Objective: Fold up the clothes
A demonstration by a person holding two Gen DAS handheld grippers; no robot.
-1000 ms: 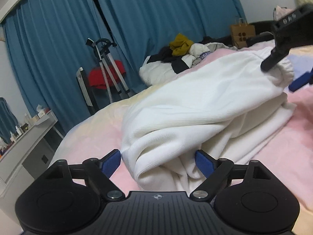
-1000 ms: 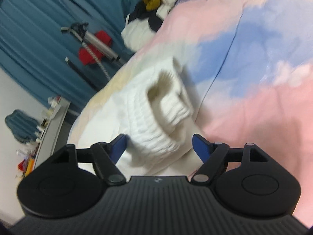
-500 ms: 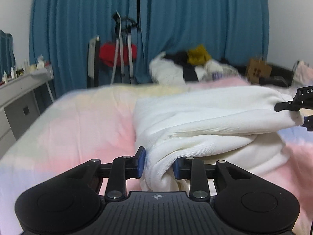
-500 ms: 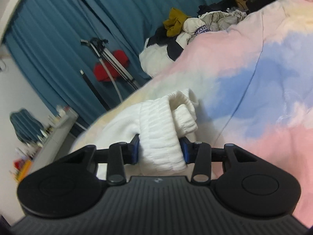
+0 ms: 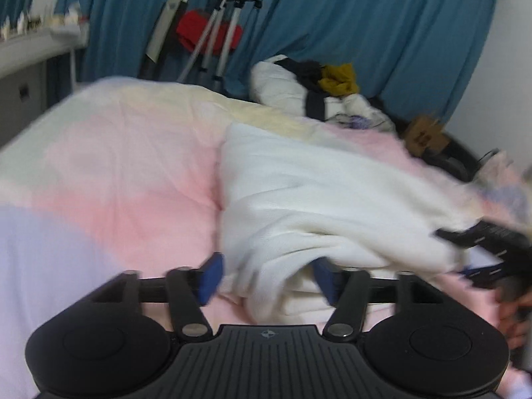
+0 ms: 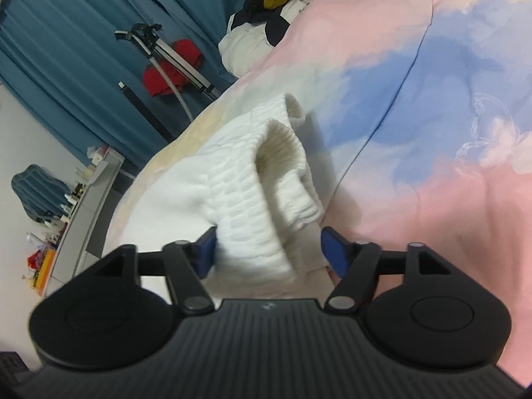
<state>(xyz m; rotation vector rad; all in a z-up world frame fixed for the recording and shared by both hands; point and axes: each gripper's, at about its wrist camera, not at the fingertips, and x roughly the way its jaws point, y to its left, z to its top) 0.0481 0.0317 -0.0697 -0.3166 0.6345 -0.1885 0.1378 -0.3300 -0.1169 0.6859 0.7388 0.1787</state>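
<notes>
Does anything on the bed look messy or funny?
Yes. The white sweater lies bunched and rumpled, not flat, on the pastel bedspread, its ribbed cuff flopped open. Farther back, a jumbled clothes pile sits heaped by the blue curtain.

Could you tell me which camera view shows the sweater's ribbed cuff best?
The right wrist view: the cuff sits sharp and close between the open right gripper. The left wrist view is blurred, showing only the sweater's body.
</notes>
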